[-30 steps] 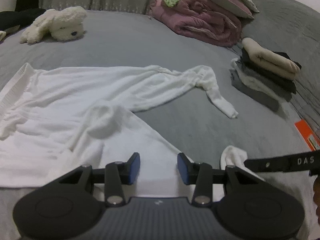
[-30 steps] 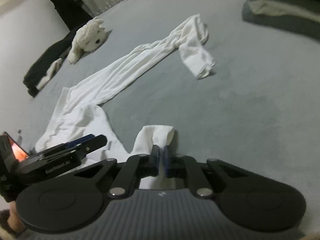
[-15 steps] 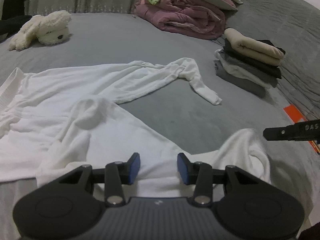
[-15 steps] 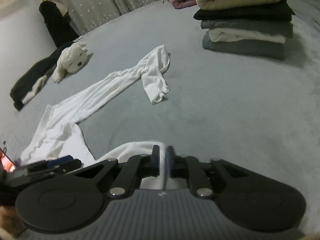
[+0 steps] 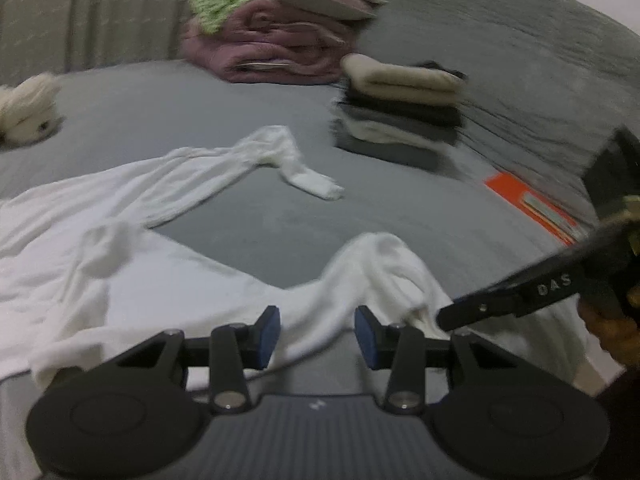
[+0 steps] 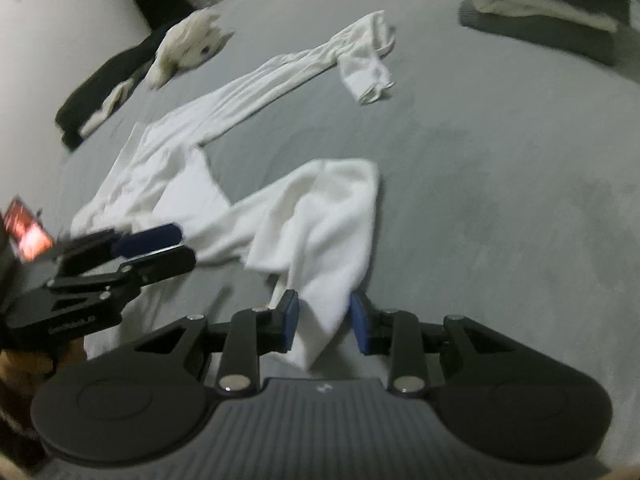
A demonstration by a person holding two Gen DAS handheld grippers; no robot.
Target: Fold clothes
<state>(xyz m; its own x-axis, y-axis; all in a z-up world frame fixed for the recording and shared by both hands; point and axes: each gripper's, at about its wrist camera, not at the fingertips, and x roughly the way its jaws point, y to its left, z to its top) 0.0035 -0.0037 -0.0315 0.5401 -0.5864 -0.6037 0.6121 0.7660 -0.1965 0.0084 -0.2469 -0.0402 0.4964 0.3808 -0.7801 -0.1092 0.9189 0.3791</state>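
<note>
Just in front of the folded stack point(image 6: 552, 4), on the grey bed point(image 6: 500, 184), our right tongs point(image 6: 324, 326) have just been opening, spread around the white garment's point(image 6: 320, 216) sleeve; we let it lie flat. Left tongs point(image 5: 316, 336) hang spread.

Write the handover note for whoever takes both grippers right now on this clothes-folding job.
Right gripper: jaws have just been opening; the near sleeve end of the white long-sleeved knit garment lies between the pads, which no longer press on it.
Left gripper: open, holding nothing, above the garment's near edge.
Garment: spread unfolded on the grey bed cover; far sleeve stretched away, cuff bent over.
Stack of folded grey, black and beige clothes sits further back, to the right.
Done: near sleeve pulled outwards.
Left: straighten the far sleeve, fold, probably add to the stack.
</note>
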